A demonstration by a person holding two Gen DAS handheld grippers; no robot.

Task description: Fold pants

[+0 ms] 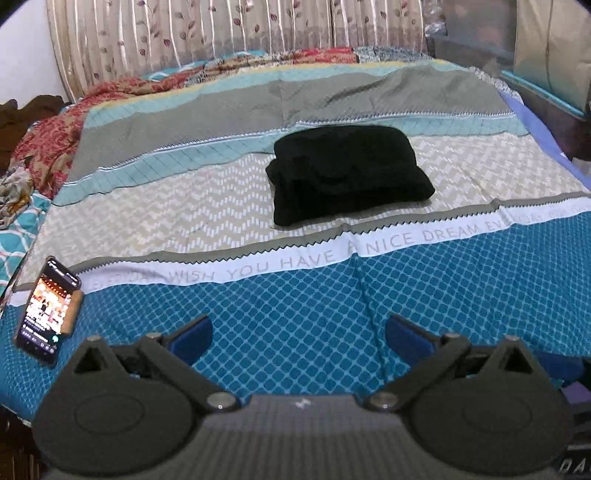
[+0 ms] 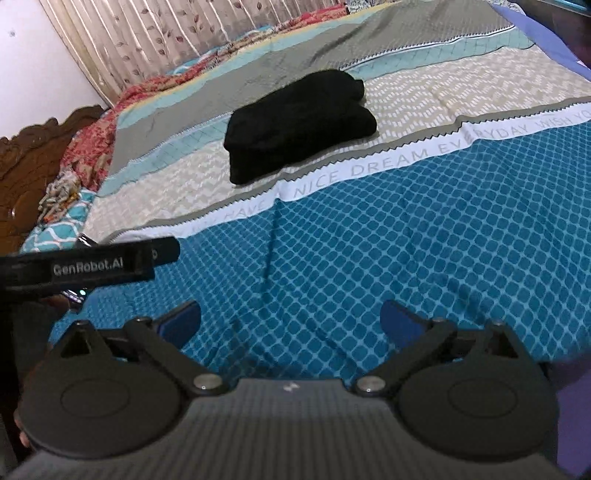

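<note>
A: Start closest in. How do the jaws stand?

B: Both sets are spread wide with nothing between them. In the left wrist view the left gripper (image 1: 299,332) shows its two blue pads (image 1: 195,334) far apart, with only the blue diamond-print part of the bedspread (image 1: 295,295) below the gap. The right gripper (image 2: 290,323) looks the same in its own view: released, pads parted, bare blue cloth under them.

A: Anything else near them?

B: A phone (image 1: 48,319) with a lit screen lies on the blue print to the left of the left gripper. In the right wrist view the side of the left gripper, a black bar marked "GenRobot.AI", reaches in from the left edge.

A: And the pants?

B: The black pants (image 1: 347,173) lie folded into a compact bundle on the beige zigzag band of the bed, beyond the white strip of lettering (image 1: 332,254). They are well apart from both sets of jaws, ahead of the left ones and ahead and a little left of the right ones (image 2: 299,123). Neither gripper touches them.

A: Farther back?

B: Grey and teal bands, then a crumpled red patterned blanket (image 1: 51,147) along the far left side, and a leaf-print curtain (image 1: 203,33) behind the bed. A carved wooden headboard (image 2: 33,158) shows at the left of the right wrist view.
</note>
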